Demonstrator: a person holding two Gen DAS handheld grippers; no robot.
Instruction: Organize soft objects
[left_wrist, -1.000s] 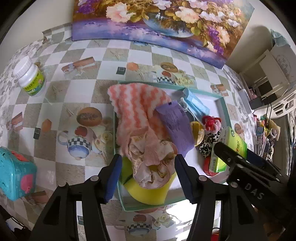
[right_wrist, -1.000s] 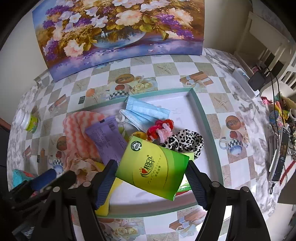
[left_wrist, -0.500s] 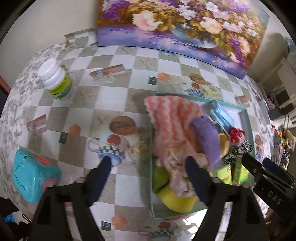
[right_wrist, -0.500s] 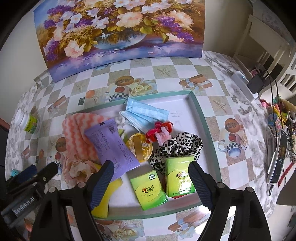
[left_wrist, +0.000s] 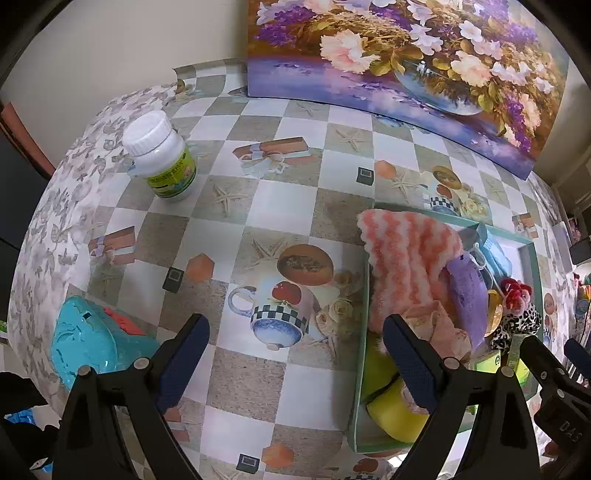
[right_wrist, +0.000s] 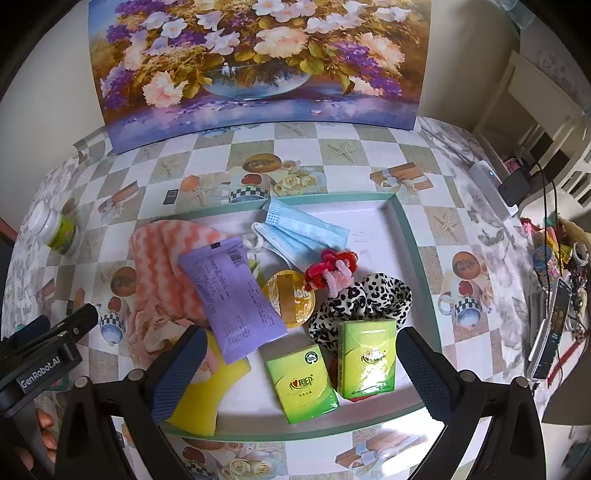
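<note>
A teal-rimmed tray (right_wrist: 406, 236) holds a pink wavy cloth (right_wrist: 162, 258), a purple pouch (right_wrist: 232, 295), a blue face mask (right_wrist: 303, 232), a red scrunchie (right_wrist: 330, 269), a leopard scrunchie (right_wrist: 369, 299) and a yellow sponge (right_wrist: 207, 391). Two green tissue packs (right_wrist: 365, 358) lie flat at the tray's front. My right gripper (right_wrist: 301, 369) hovers over them, jaws opening, pads clear of both packs. My left gripper (left_wrist: 295, 350) is over bare tablecloth left of the tray (left_wrist: 356, 424), jaws opening with nothing between them.
A white pill bottle (left_wrist: 162, 158) stands at the table's far left. A turquoise toy (left_wrist: 92, 343) sits by the left finger. A flower painting (right_wrist: 258, 62) leans on the back wall. Cables and clutter (right_wrist: 554, 314) crowd the right edge.
The right gripper let go of a green tissue pack, which now lies in the tray, and spread wider. The left gripper moved left off the tray and widened.
</note>
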